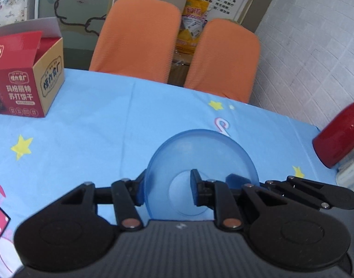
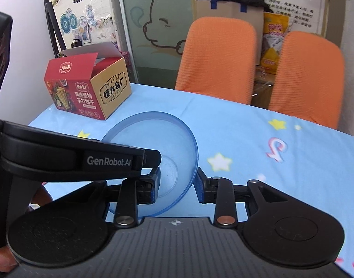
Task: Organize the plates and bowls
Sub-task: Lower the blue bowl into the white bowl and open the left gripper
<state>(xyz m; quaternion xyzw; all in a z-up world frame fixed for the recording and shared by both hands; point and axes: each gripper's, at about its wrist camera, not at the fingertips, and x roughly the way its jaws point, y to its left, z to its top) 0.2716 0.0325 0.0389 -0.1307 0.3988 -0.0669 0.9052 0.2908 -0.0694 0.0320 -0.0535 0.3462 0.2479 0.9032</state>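
Observation:
A translucent blue bowl hangs over the blue star-print tablecloth, held from two sides. My left gripper is shut on its left rim, one finger outside the wall and one inside. In the right wrist view the same blue bowl fills the centre-left. My right gripper is shut on its right rim, with the wall pinched between the pads. The left gripper's black body crosses in front of the bowl there. One of the right gripper's fingers shows through the bowl in the left wrist view.
An open red cracker box stands at the table's far left corner. Two orange chair backs rise behind the far edge. A red bottle lies at the right edge. A person's fingers show at the lower left.

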